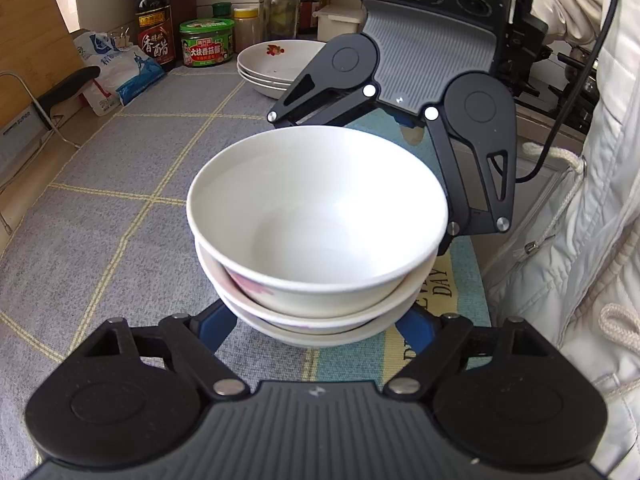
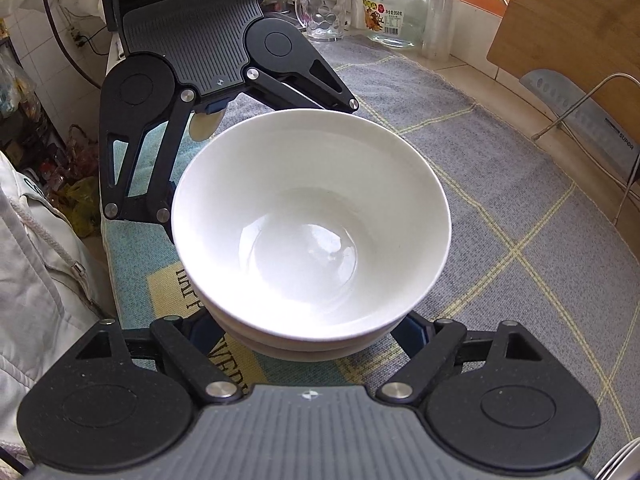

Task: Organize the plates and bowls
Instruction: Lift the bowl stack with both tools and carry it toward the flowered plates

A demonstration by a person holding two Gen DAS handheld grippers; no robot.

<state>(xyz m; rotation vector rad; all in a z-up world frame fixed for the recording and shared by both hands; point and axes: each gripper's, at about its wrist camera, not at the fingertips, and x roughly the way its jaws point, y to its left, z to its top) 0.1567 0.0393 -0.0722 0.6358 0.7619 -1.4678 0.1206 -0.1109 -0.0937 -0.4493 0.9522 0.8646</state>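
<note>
A stack of three white ceramic bowls [image 1: 316,220] stands on the counter [image 1: 120,216], on a grey cloth with thin yellow check lines, its near edge over a blue and yellow printed mat [image 1: 452,300]. The top bowl is empty and plain white inside; the one beneath shows a faint pink pattern on its outer wall. The left tongs [image 1: 318,330] sit low at the stack's foot, their blue-tipped fingers [image 1: 218,328] spread wide on either side of the lowest bowl; whether the pads touch it cannot be told. The right tongs [image 2: 316,334] flank the stack from the opposite side, likewise spread wide, contact hidden under the rim. Behind, a stack of shallow white plates with a red flower print [image 1: 276,66] rests near a dark vinegar bottle [image 1: 154,16] and a green-lidded jar [image 1: 207,43]. A clear glass mug [image 2: 322,12] stands at the counter's far edge.
</note>
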